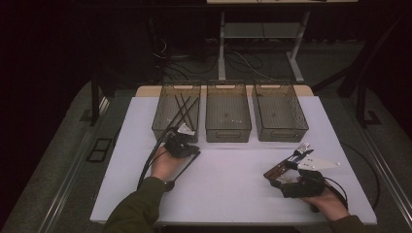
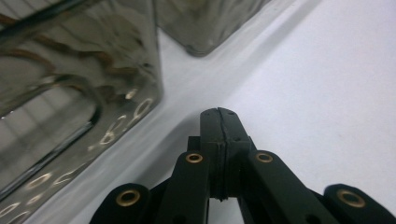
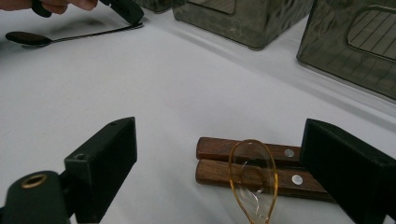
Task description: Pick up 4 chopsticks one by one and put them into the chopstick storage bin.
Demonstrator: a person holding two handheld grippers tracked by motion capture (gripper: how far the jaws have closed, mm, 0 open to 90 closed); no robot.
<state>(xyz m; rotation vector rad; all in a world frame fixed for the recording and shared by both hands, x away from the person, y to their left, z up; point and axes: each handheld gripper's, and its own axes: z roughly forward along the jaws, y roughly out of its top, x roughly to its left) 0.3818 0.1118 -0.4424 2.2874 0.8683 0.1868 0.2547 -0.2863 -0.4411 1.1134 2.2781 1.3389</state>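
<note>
The left tongs (image 1: 183, 141) sit low over the white worktop (image 1: 233, 179), just in front of the left bin (image 1: 176, 112), and their jaws are pressed together with nothing between them. In the left gripper view that bin's clear wall stands close at the left of the closed tips (image 2: 219, 116), and a second bin corner shows farther off. A dark spoon (image 3: 28, 38) lies flat on the worktop beside the left hand (image 1: 164, 164), its thin handle running toward the tongs' tip.

The right tongs (image 3: 219, 154) are spread wide and hold nothing. Between their jaws lie two wooden handles (image 3: 219, 161) side by side, flat on the worktop, with a clear amber spoon (image 3: 252, 179) lying across them. In the high view these pieces sit at the right front of the worktop, with fork tines (image 1: 302, 148) pointing toward the right bin (image 1: 280, 112).

The middle bin (image 1: 228, 112) stands between the other two along the far edge. Long dark sticks (image 1: 182, 109) lie slanted in the left bin.
</note>
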